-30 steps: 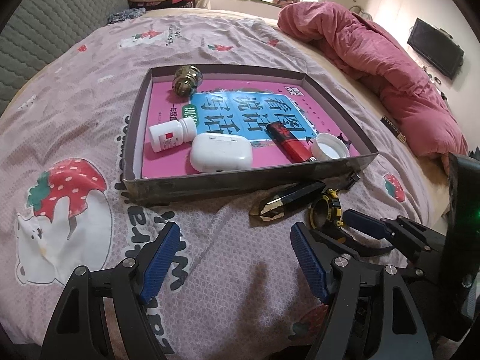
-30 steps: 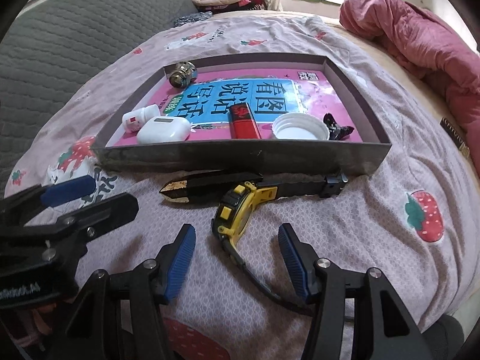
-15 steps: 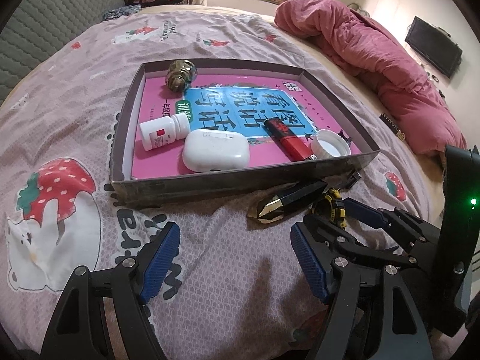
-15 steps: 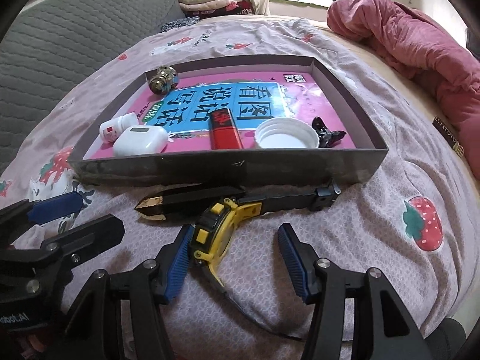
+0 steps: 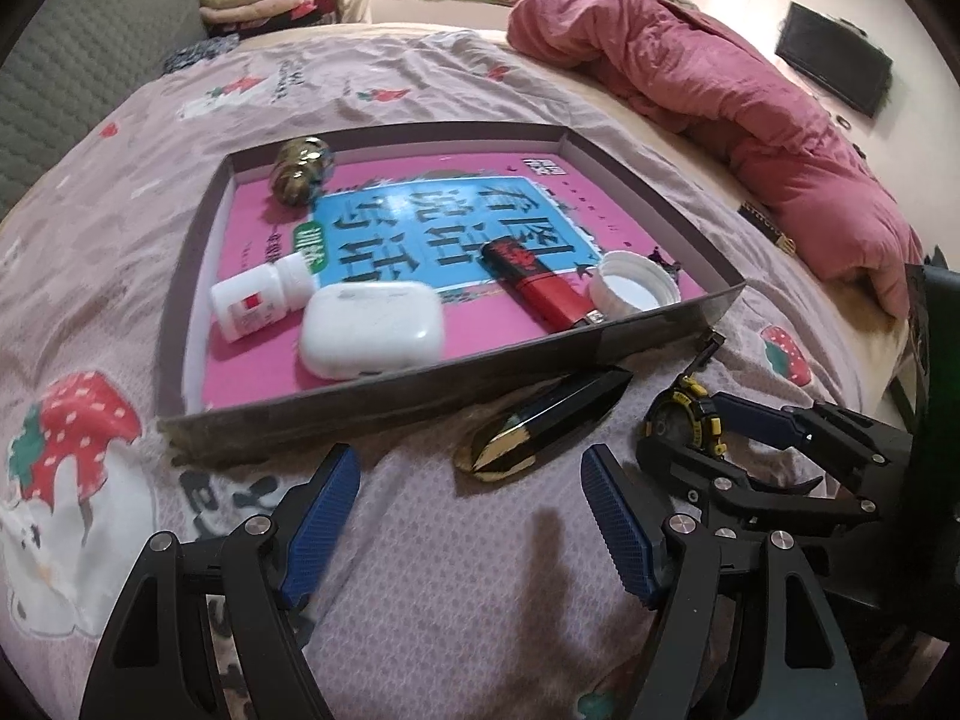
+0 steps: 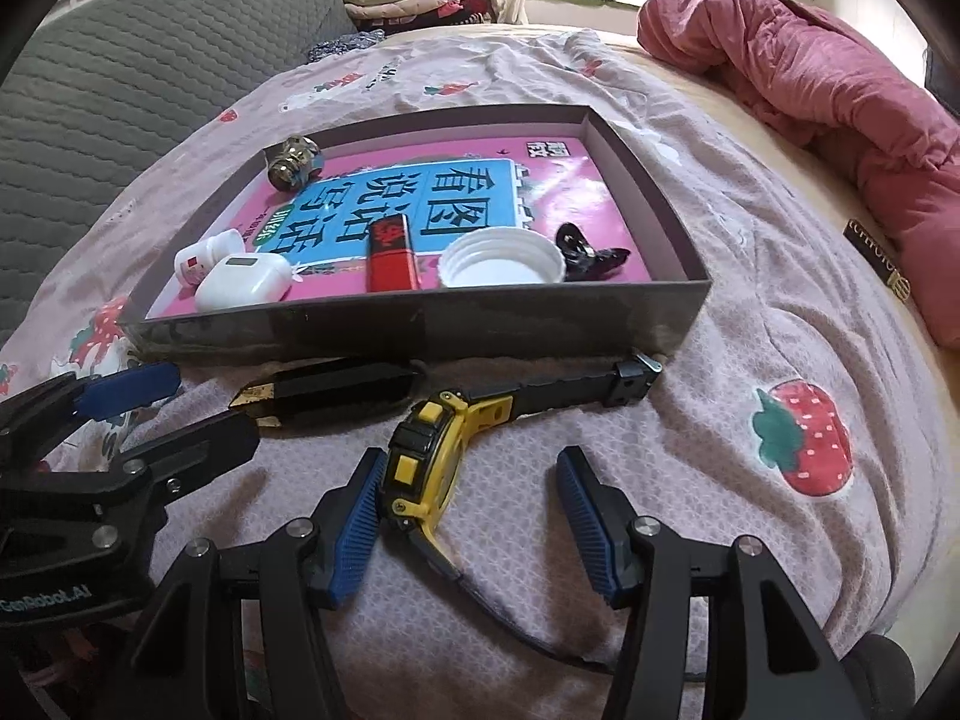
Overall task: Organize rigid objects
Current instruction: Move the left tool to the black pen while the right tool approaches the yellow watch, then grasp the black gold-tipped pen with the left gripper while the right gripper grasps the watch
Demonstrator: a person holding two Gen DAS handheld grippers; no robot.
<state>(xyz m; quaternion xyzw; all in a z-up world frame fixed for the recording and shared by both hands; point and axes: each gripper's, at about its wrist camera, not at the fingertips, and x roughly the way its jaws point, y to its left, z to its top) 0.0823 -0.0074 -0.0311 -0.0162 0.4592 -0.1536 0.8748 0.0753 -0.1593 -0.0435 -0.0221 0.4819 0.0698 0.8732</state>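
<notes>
Right gripper (image 6: 468,516) has shifted: left pad now beside yellow watch (image 6: 429,462), jaws apart. Left gripper (image 5: 468,516) apart, empty. Tray (image 6: 420,324) holds pill bottle (image 6: 201,255), earbud case (image 6: 243,282), USB stick (image 6: 391,258), cap (image 6: 503,258).

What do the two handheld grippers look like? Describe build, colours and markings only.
Both match: the left gripper and right gripper have black angular linkage arms with round silver pivot bolts, and each finger ends in a blue ribbed pad. The left gripper's body carries white lettering, partly cut off, in the right wrist view. A green light glows on the right unit's black housing. No hands or sleeves show.
</notes>
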